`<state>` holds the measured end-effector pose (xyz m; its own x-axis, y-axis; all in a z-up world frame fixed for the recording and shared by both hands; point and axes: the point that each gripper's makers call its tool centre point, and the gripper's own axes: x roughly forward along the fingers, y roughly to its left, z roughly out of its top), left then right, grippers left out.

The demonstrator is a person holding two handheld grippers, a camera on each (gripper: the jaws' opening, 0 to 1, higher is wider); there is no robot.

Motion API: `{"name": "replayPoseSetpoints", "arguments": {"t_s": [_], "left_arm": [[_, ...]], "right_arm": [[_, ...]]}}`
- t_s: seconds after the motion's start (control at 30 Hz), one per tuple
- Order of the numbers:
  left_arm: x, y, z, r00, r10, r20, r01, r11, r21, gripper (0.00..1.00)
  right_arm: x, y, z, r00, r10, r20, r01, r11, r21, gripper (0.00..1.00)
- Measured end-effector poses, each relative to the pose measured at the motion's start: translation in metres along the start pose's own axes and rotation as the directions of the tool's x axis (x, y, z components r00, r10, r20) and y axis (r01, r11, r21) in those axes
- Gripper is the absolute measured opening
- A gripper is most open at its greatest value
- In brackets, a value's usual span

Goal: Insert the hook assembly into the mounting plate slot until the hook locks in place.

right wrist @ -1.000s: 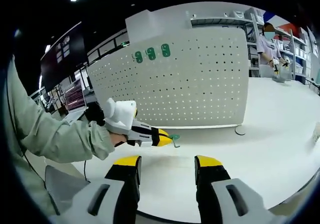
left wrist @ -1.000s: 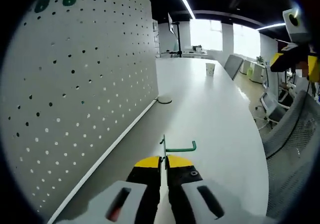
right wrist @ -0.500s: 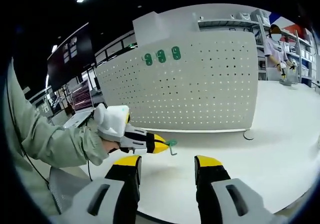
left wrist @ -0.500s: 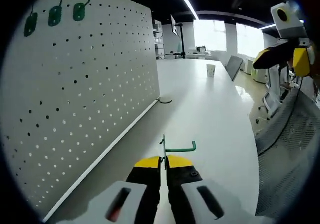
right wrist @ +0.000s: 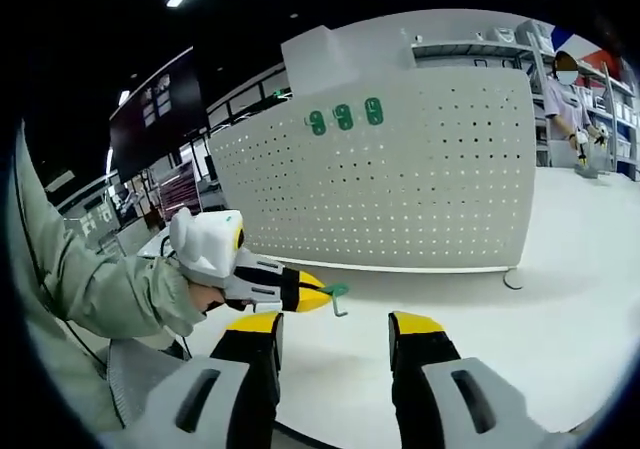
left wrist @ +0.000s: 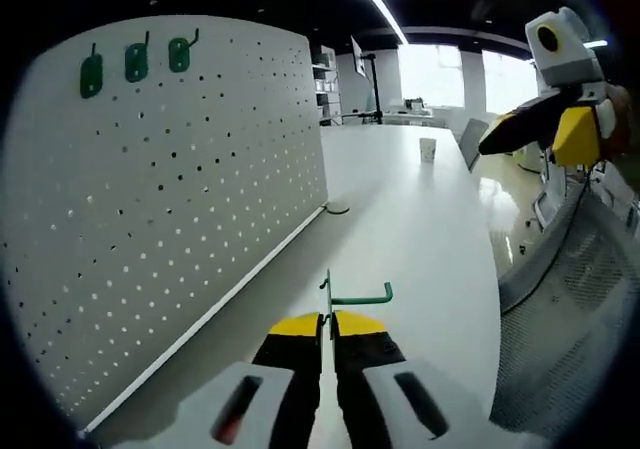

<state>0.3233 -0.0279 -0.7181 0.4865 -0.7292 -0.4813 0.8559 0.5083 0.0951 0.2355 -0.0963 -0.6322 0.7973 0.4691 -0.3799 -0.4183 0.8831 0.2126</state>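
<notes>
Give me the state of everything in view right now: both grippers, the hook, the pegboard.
Left gripper: shut on green hook.
Green hook: held above the table, not inserted.
Right gripper: open, empty.
Pegboard: upright, three green hooks hung near its top.

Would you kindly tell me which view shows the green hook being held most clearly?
The left gripper view: the green hook sits close, pinched between the left hand-held gripper tips. In the right gripper view the hook looks small, seen sideways.
</notes>
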Motion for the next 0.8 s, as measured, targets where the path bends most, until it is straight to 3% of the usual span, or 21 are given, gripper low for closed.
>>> {"name": "replayPoseSetpoints", "arguments": {"t_s": [0.43, 0.8], "left_arm": [[-0.029, -0.004, 0.011, 0.998, 0.050, 0.047, -0.047, 0.998, -0.049, 0.03], [-0.052, -0.006, 0.042, 0.988, 0.078, 0.130, -0.074, 0.997, -0.037, 0.03]], "right_arm": [[0.007, 0.011, 0.008, 0.998, 0.055, 0.007, -0.055, 0.998, -0.024, 0.41], [0.010, 0.024, 0.015, 0.995, 0.094, 0.015, -0.093, 0.995, -0.039, 0.40]]}}
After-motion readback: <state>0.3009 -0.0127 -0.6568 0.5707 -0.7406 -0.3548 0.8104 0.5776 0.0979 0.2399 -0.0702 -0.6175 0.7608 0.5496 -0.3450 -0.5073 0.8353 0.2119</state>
